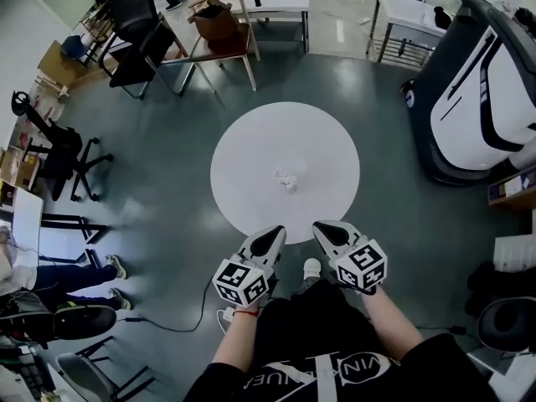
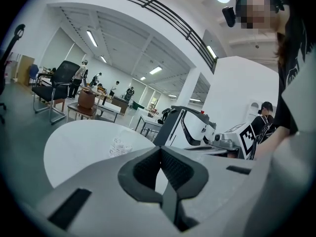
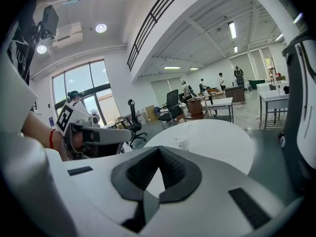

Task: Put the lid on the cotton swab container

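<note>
- While no reach has begun, the left tongs (image 1: 276,234) and the right tongs (image 1: 323,228) are held low and side by side, just short of the near rim of the round white surface (image 1: 251,141). I judge this a waiting pose.
- Both pairs are closed, tips meeting, with nothing between them. Each gripper view shows only the hollow behind the dark pads, with bare surface seen through it.
- The cotton swab container (image 1: 286,179) stands ahead of both tongs, about midway between their lines. It is near the middle of the surface and well apart from either tip.
- It is small and pale, and whether its lid sits on it or lies beside it cannot be told.
- Placed centrally, it looks equally reachable from either side — handy if one pair steadies it while the other brings the lid.
- Past the tips, beyond the surface, stands a far desk (image 1: 280,0) on a grey floor (image 1: 167,224).
- An office chair (image 1: 59,153) and a seated person's legs (image 1: 59,275) lie left of the left tongs — a large white-and-black machine (image 1: 477,99) stands right of the right tongs.
</note>
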The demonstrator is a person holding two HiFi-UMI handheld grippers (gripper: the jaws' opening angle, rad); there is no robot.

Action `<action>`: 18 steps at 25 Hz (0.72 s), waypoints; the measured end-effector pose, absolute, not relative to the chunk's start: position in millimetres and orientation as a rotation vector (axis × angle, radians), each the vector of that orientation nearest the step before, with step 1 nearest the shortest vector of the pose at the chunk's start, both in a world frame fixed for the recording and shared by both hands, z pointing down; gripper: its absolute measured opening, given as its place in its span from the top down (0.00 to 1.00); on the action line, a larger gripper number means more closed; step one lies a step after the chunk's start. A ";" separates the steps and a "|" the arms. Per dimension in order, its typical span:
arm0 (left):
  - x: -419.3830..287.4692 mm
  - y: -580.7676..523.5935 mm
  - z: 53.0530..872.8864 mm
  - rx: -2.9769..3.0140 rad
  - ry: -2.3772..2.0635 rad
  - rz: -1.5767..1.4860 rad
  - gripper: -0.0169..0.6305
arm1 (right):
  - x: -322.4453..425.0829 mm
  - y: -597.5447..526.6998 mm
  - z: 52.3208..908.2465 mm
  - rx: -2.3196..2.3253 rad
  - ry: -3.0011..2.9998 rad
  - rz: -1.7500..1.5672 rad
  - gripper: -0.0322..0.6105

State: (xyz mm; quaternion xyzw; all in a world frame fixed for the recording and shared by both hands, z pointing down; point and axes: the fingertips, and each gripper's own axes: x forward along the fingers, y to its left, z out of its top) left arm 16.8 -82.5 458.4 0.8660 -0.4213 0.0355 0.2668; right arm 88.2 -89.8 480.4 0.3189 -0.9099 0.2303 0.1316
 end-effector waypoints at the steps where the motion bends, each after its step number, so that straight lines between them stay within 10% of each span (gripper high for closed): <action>1: 18.5 -86.6 461.4 2.335 -1.138 0.094 0.96 | 88.4 -94.3 483.8 0.915 -2.638 0.665 0.95; 18: 13.5 -134.7 518.1 2.269 -1.058 0.198 0.96 | 82.5 -139.2 527.7 0.910 -2.548 0.768 0.95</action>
